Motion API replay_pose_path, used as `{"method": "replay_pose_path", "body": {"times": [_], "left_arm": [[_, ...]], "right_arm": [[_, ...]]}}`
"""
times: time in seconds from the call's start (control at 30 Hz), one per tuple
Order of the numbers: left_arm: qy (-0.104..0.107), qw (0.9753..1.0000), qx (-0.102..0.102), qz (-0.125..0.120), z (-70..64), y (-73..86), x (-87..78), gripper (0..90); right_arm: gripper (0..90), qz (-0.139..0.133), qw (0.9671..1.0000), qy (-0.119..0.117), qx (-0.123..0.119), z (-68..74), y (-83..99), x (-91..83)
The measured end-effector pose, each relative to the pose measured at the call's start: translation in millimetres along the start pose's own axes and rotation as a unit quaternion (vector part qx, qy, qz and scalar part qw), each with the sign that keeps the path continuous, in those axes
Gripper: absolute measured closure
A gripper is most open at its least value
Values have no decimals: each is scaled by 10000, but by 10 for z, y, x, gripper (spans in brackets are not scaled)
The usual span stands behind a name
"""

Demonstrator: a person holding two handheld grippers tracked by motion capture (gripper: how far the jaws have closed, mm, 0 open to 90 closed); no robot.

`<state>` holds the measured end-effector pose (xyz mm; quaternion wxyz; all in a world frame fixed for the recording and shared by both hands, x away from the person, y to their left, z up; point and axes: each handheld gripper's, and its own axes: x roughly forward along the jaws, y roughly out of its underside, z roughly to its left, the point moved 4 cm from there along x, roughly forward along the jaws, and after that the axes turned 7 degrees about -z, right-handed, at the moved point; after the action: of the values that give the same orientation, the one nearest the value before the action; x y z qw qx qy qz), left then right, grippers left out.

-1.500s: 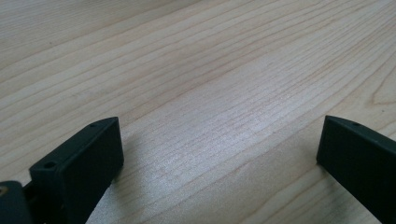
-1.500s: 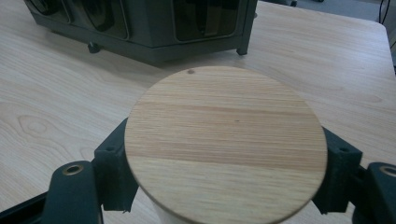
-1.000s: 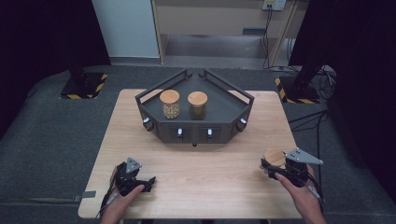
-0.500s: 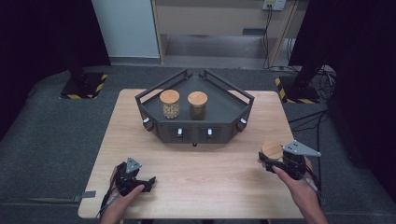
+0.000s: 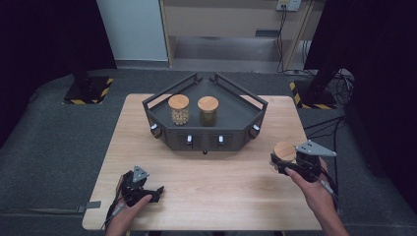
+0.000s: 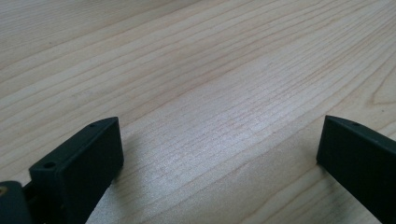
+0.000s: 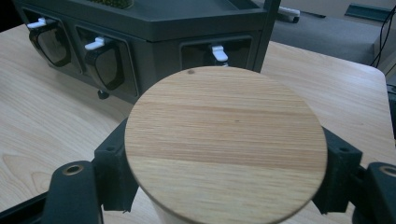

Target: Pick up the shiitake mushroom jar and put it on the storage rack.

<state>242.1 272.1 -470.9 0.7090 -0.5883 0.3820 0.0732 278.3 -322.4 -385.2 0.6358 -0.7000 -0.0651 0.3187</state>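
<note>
My right gripper (image 5: 284, 162) is shut on a jar with a round wooden lid (image 5: 284, 151), held just above the table's right side; the lid (image 7: 225, 140) sits between both black jaws in the right gripper view. A dark angular rack (image 5: 246, 129) stands at the table's far middle. On its top are two more wooden-lidded jars, one with pale contents (image 5: 178, 109) and one with dark green contents (image 5: 208, 110). My left gripper (image 5: 156, 191) rests low over the near left of the table, jaws wide apart with only bare wood (image 6: 219, 116) between them.
The rack's front face has drawers with small white handles (image 7: 218, 52) and knobs at its corners (image 5: 154, 129). Bare wooden tabletop (image 5: 226, 187) stretches between the two grippers. Grey floor surrounds the table, with black stands and cables at the far right (image 5: 324, 73).
My right gripper has moved forward and slightly left with the jar, closer to the rack. The left gripper has stayed in place.
</note>
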Motion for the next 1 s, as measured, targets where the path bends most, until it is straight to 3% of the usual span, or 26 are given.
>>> {"method": "replay_pose_path", "body": {"times": [1.0], "left_arm": [[0, 10000, 0, 0, 0, 0, 0, 0]], "right_arm": [[255, -16, 9999, -69, -140, 70, -285, 149]]}}
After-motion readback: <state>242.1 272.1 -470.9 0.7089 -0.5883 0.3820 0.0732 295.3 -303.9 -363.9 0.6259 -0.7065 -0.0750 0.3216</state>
